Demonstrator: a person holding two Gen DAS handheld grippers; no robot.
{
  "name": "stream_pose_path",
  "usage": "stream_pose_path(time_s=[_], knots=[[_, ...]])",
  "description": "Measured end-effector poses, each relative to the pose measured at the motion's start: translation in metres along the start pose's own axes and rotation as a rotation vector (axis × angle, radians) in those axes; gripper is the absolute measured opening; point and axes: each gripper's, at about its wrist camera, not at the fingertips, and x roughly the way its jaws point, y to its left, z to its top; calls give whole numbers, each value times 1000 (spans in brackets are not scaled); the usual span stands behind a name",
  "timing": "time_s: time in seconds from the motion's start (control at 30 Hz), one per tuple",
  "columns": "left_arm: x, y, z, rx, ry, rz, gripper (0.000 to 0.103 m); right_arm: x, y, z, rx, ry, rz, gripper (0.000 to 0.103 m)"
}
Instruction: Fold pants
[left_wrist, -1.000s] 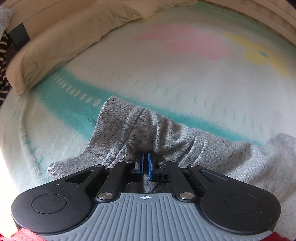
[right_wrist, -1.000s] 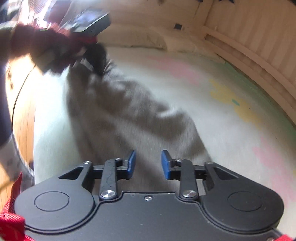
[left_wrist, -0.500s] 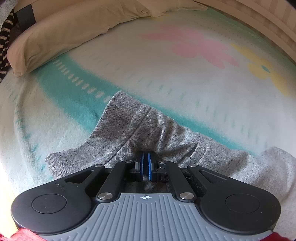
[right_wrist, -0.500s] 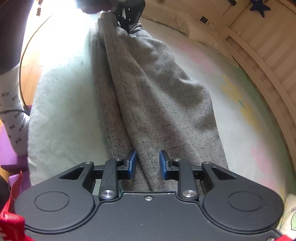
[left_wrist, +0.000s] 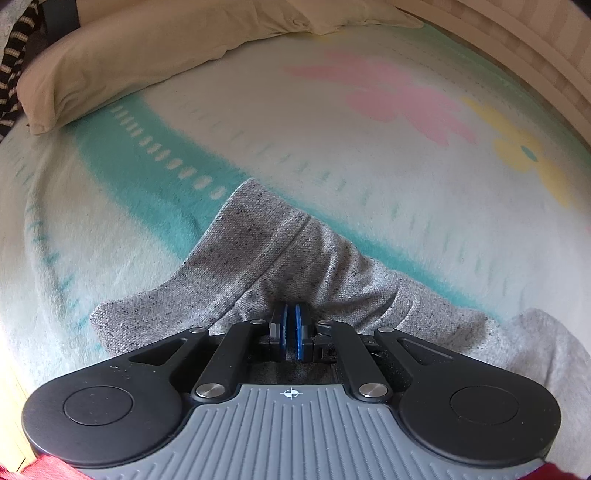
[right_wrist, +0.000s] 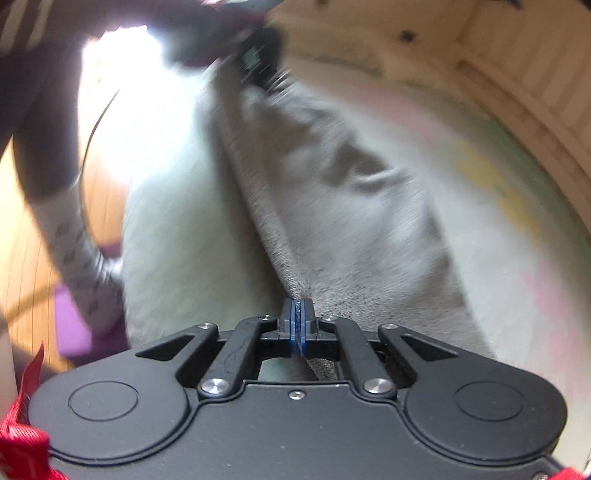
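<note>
The left gripper (left_wrist: 290, 314) has its blue pads pressed together on a bunched fold of the grey speckled knit pants (left_wrist: 266, 254), near the ribbed waistband. The right gripper (right_wrist: 301, 308) has just been closing and now pinches the pants' near edge (right_wrist: 332, 229), though this view is blurred. The pants lie stretched along the near side of the pale fleece blanket with a teal band and pink and yellow flowers (left_wrist: 369, 155). A long beige pillow (left_wrist: 147, 48) lies at the far left.

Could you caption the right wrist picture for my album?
Right gripper pinches grey pants lying on the blanket.
</note>
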Motion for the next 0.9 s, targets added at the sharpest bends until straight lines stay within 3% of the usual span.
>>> stream_pose_path(time_s=[0.07,0.2,0.37,0.47,0.6,0.7,0.83,0.87,0.9], knots=[[-5,-2,-1,-3,-11,9,6,14,11,-2,-40,42,22,7],[-30,-17,-8,40,-98,-7,6,20,13,1,-54,48,18,8],[-54,-58,-26,161,-178,-164,6,22,8,3,-18,53,30,9],[-52,-82,-43,244,-145,-233,6,21,7,2,-5,56,32,10],[-36,-98,-64,339,-62,-205,7,22,-2,3,50,57,55,10],[-18,-96,-77,344,24,-141,6,20,-13,5,102,60,83,16],[-23,-96,-78,352,21,-144,7,3,-45,17,241,9,144,19],[-23,-96,-76,329,34,-148,6,-2,-57,21,284,-16,165,22],[-23,-96,-75,314,45,-150,6,-7,-70,26,330,-44,183,33]])
